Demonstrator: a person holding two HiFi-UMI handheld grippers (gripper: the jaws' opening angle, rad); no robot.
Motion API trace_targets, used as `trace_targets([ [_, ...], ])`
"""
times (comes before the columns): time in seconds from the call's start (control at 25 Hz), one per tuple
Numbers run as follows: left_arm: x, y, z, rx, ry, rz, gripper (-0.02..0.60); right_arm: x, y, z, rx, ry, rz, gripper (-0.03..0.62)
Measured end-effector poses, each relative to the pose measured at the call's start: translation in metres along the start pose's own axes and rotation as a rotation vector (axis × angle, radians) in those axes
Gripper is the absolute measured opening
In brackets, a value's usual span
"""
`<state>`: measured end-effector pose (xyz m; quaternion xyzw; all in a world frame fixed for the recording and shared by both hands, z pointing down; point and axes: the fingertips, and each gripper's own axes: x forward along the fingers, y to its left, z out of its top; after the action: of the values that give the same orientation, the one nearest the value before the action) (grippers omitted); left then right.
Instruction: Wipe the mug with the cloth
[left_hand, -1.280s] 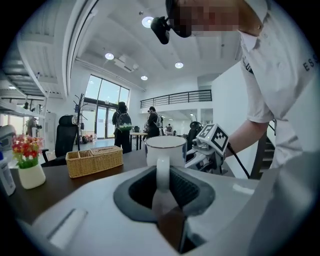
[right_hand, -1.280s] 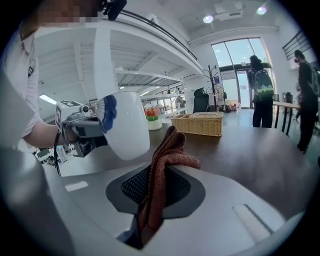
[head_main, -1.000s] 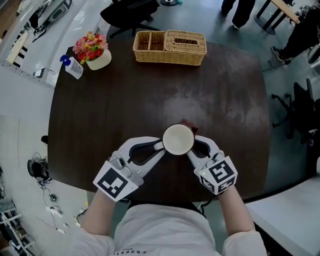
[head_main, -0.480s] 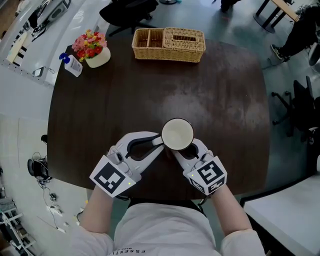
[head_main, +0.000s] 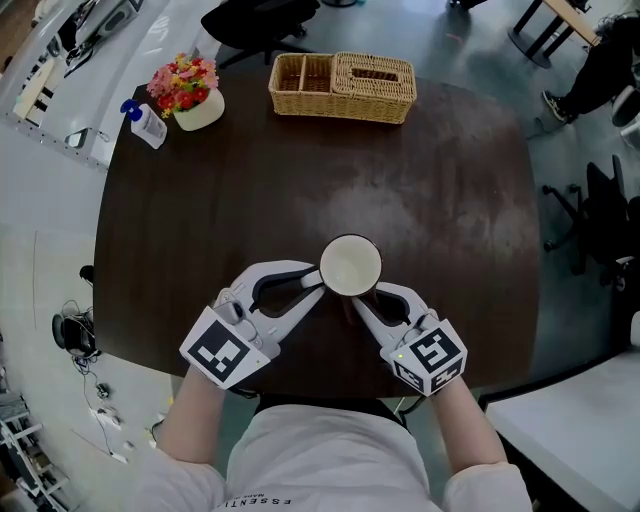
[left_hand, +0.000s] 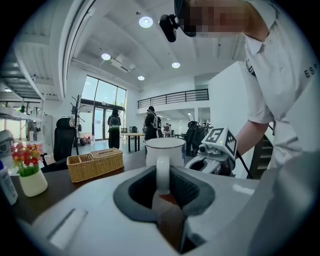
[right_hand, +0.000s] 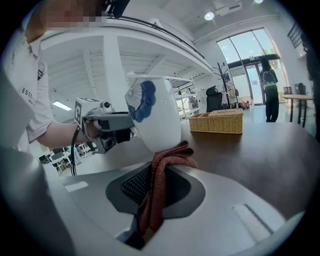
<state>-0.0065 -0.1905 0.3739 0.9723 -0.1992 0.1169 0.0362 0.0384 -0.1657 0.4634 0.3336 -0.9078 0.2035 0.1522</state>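
The wiping step is in hand. The mug is held near the front of the dark table, just ahead of the person, with its open mouth seen from above. Its handle is clamped between the jaws of the left gripper, so the mug is steadied from its left side. A reddish-brown cloth is pinched in the jaws of the right gripper, and a folded bunch of it sticks out past the tips and is pressed against the lower wall of the mug, below a blue pattern. In the right gripper view the mug is seen tilted; whether its base touches the table cannot be told. Only a small patch of the wall is judged to be covered by the cloth. For the next move, the cloth would need to be dragged around or up the wall with the pinch kept firm, and the push would have to be resisted at the handle so that the mug is not twisted loose. A wicker basket and a flower pot stand well apart at the far edge.
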Motion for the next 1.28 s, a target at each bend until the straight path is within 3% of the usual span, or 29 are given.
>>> trace_targets([
  [0.2, -0.003, -0.005, -0.005, 0.056, 0.001, -0.026, 0.069, -0.008, -0.004, -0.004, 0.019, 0.004, -0.022, 0.081],
  [0.48, -0.005, -0.008, -0.024, 0.109, -0.001, -0.042, 0.069, -0.01, -0.025, -0.012, 0.074, 0.024, -0.142, 0.083],
  [0.56, -0.006, -0.004, -0.036, 0.081, -0.002, -0.011, 0.069, -0.008, -0.037, -0.018, 0.066, 0.05, -0.202, 0.083],
  [0.72, -0.007, 0.004, -0.071, -0.062, 0.036, 0.045, 0.067, -0.009, -0.055, -0.036, 0.081, 0.098, -0.3, 0.083],
  [1.04, 0.002, 0.002, -0.118, -0.018, 0.107, 0.0, 0.067, -0.009, -0.061, -0.046, 0.055, 0.119, -0.336, 0.083],
  [1.28, 0.006, 0.0, -0.134, -0.024, 0.097, -0.01, 0.067, 0.001, -0.064, -0.049, 0.053, 0.121, -0.345, 0.083],
])
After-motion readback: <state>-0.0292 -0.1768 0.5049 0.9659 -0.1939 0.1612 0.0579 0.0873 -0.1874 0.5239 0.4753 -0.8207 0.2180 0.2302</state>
